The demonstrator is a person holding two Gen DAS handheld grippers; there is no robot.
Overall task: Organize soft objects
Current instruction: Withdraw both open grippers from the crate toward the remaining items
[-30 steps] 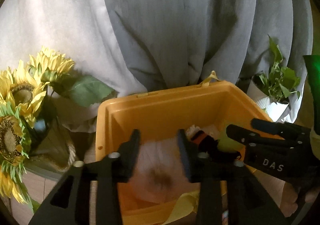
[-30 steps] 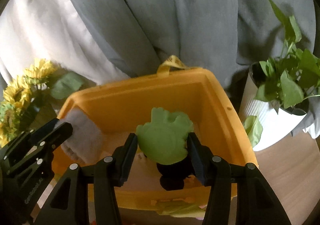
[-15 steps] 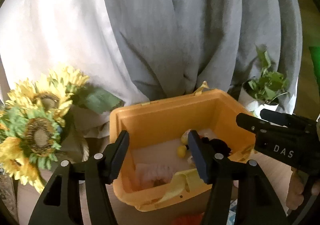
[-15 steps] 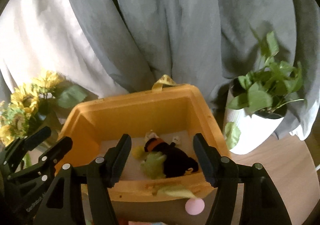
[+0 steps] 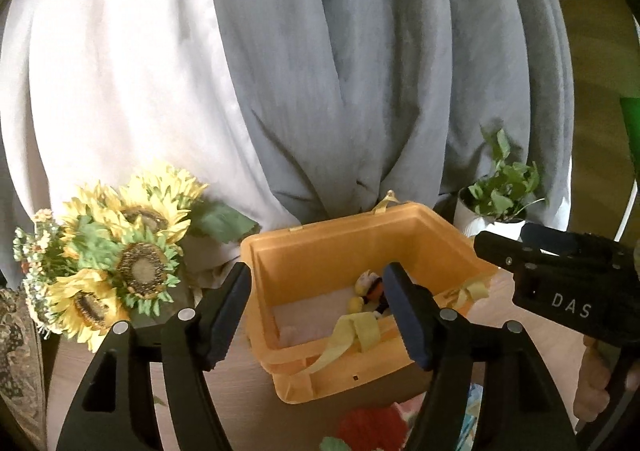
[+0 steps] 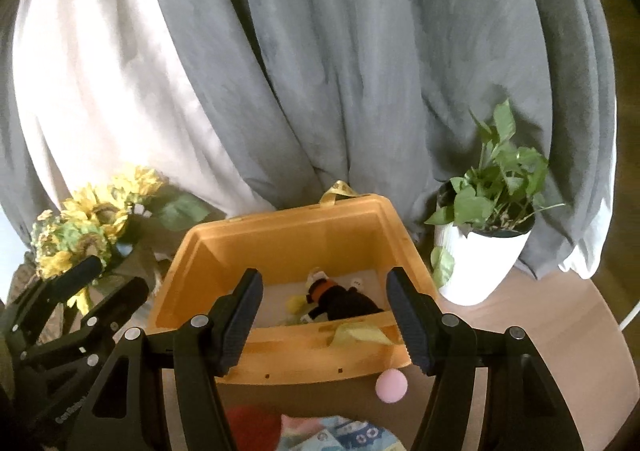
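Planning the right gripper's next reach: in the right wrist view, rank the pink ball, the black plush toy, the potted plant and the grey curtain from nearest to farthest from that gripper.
From the right gripper:
1. Pink ball, low right, in front of the orange bin.
2. Black plush toy, inside the bin.
3. Potted plant, right, beyond the bin.
4. Grey curtain, at the back.

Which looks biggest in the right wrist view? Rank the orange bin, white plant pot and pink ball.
1. orange bin, plainly the largest.
2. white plant pot.
3. pink ball, smallest, though it lies nearer the camera than the pot.
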